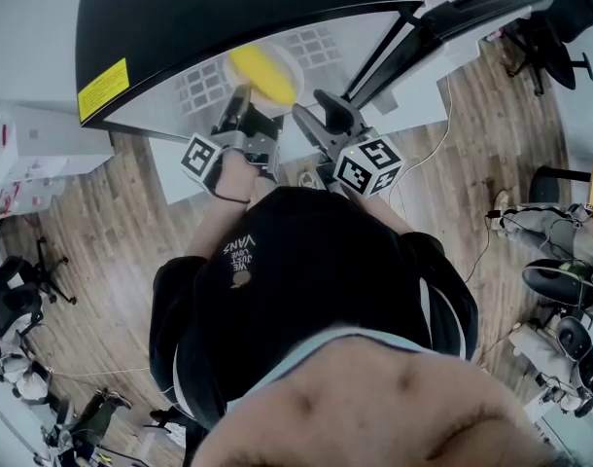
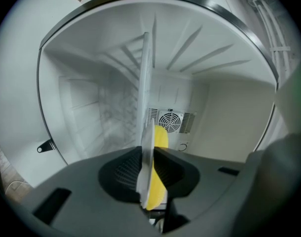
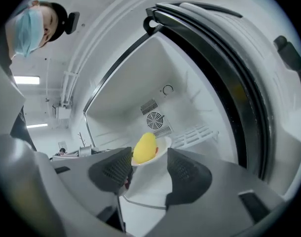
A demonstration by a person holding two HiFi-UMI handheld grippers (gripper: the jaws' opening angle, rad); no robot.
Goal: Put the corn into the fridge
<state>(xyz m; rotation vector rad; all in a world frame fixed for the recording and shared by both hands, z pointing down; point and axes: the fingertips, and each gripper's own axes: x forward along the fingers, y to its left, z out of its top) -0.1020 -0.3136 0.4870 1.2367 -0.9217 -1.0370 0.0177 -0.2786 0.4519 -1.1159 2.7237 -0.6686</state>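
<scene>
Office/lab space, not home. Wood-look floor (image 1: 112, 232) around open fridge (image 1: 228, 17). Swivel chair (image 1: 569, 8) right of fridge, second chair (image 1: 10, 295) lower left of it. White desk (image 1: 39, 149) left of fridge. Ceiling strip light (image 3: 26, 79) beyond fridge's left side.

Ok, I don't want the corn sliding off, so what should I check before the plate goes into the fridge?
1. The black fridge with white interior is open: ok.
2. The left hand-held gripper is shut on the round white plate: ok.
3. The yellow corn rests on that plate: ok.
4. The right hand-held gripper has jaws apart, holding nothing: ok.
5. Plate level: cannot tell.
</scene>
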